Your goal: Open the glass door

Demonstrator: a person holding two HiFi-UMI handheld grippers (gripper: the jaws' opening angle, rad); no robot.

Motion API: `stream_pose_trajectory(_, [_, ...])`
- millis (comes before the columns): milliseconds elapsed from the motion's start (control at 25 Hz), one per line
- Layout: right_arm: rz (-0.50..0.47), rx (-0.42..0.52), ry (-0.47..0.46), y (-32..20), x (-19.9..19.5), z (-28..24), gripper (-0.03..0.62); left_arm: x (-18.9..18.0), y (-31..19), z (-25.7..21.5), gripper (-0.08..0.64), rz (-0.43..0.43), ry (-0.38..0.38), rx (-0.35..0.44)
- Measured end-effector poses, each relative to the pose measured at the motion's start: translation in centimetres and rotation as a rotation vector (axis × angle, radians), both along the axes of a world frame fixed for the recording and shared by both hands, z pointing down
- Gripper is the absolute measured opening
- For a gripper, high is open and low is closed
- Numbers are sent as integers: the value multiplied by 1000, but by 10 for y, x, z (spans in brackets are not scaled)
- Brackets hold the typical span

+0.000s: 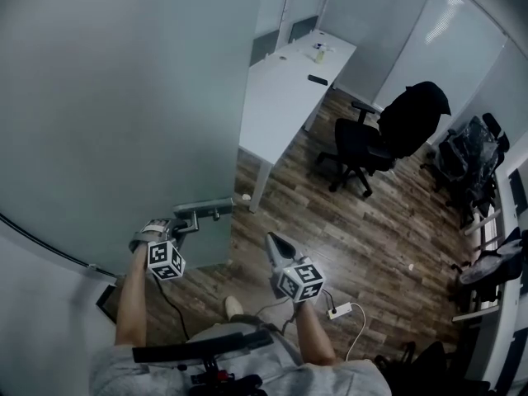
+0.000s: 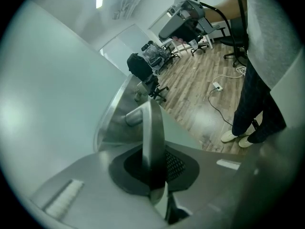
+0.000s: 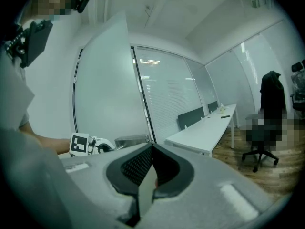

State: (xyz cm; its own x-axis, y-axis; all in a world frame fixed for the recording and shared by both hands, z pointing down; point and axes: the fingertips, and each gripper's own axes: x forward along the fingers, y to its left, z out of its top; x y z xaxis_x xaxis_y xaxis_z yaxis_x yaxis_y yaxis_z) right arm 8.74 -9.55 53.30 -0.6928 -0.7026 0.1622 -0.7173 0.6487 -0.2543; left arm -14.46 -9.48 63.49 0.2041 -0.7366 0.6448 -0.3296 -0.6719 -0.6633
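Note:
The frosted glass door [image 1: 107, 122] fills the left of the head view, its free edge toward the wooden floor. A metal lever handle [image 1: 205, 209] sits on a plate near that edge. My left gripper [image 1: 183, 223] is shut on the lever; in the left gripper view the silver handle [image 2: 151, 120] runs upright between the pads of that gripper [image 2: 153, 168]. My right gripper [image 1: 273, 240] hangs free to the right of the handle, shut with nothing in it. In the right gripper view its jaws [image 3: 152, 149] meet, with the door panel [image 3: 102, 80] behind them.
A long white desk [image 1: 289, 89] stands just past the door edge, with a black office chair [image 1: 371, 143] beside it. More chairs [image 1: 470, 167] crowd the right wall. A power strip and cable [image 1: 340, 310] lie on the floor by my shoe [image 1: 233, 305].

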Motion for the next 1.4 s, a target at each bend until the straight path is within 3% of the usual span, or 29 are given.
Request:
stream_pose_trajectory(520, [72, 13, 37, 52, 17, 5, 2, 19, 49, 0, 21, 71, -3, 9])
stream_pose_trajectory(1400, [199, 20, 18, 132, 36, 6, 2, 41, 115, 1, 25, 179, 1, 38])
